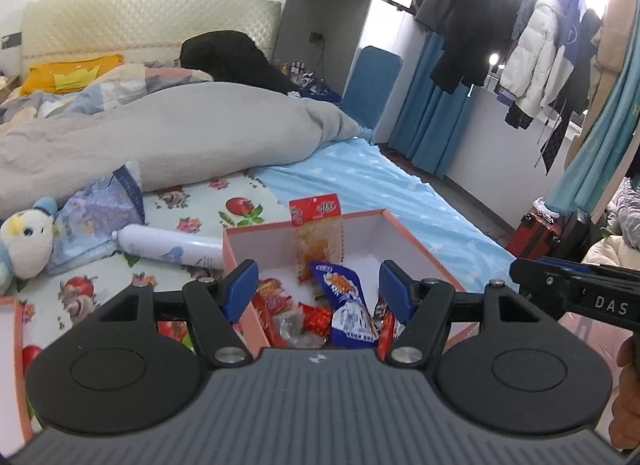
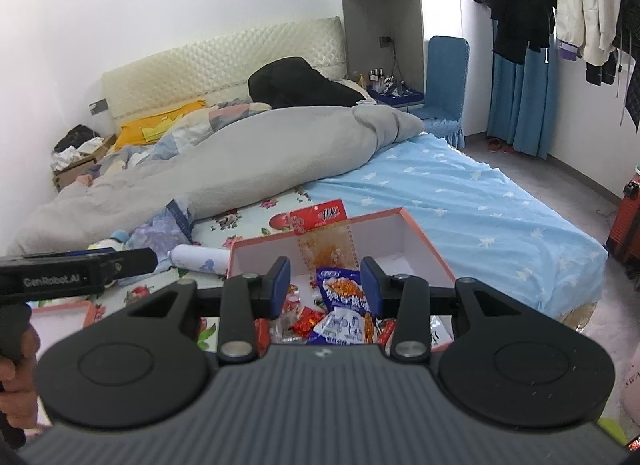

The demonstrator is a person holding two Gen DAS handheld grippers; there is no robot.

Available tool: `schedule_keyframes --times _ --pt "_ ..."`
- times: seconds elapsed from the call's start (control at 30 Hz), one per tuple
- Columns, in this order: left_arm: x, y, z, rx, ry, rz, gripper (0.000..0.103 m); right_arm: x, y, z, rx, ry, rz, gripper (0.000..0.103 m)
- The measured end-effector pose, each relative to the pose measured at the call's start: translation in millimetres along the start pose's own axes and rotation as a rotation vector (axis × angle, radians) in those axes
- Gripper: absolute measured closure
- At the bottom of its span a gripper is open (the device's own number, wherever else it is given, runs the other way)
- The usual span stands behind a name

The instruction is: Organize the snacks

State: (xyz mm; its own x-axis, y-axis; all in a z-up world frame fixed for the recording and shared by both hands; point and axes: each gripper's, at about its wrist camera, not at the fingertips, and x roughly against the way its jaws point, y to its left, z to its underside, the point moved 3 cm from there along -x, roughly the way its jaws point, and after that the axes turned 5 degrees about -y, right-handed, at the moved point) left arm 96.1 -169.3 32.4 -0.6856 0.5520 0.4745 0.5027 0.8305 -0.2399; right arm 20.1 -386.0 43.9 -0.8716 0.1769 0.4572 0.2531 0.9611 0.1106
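Observation:
A pink-rimmed cardboard box (image 1: 416,241) (image 2: 424,241) sits on the bed and holds several snack packets. A blue-and-white snack bag (image 1: 348,305) (image 2: 344,305) lies on small red packets (image 1: 316,319) (image 2: 306,321). A clear bag of orange snacks with a red header (image 1: 316,211) (image 2: 320,217) leans against the box's far wall. My left gripper (image 1: 318,281) is open and empty above the box. My right gripper (image 2: 325,277) is open and empty above the same box, its jaws either side of the blue bag's top.
A white bottle (image 1: 172,251) (image 2: 200,259), a plush toy (image 1: 26,241) and a bluish paper bag (image 1: 100,209) lie left of the box. A second pink box part (image 1: 16,365) (image 2: 60,317) lies at the left. A grey duvet (image 1: 160,137) covers the far bed. A red suitcase (image 1: 544,233) stands by the bed.

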Motion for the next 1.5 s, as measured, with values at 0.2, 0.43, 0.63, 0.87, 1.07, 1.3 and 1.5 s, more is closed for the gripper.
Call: schedule_keyframes --times 0.2,0.43,0.63,0.87,1.07,1.3,1.5 --pt "12 -3 15 0.017 0.001 -0.012 0.031 12 1 22 0.013 -0.006 0.012 0.062" --pt "13 -10 29 0.006 0.011 -0.014 0.031 15 1 44 0.037 0.03 0.035 0.061" --pt "3 -6 41 0.013 0.037 -0.035 0.031 6 1 52 0.014 0.064 0.031 0.061" --pt "-6 -3 43 0.006 0.06 -0.043 0.031 2 1 59 0.016 0.081 0.049 0.061" --pt "-7 -4 45 0.003 0.072 -0.042 0.031 2 -1 58 0.014 0.079 0.061 0.061" --pt "-7 -5 45 -0.006 0.07 -0.039 0.031 3 -3 59 0.009 0.079 0.059 0.061" --pt "-6 -6 45 -0.008 0.078 -0.033 0.031 3 -3 58 0.014 0.073 0.054 0.061"
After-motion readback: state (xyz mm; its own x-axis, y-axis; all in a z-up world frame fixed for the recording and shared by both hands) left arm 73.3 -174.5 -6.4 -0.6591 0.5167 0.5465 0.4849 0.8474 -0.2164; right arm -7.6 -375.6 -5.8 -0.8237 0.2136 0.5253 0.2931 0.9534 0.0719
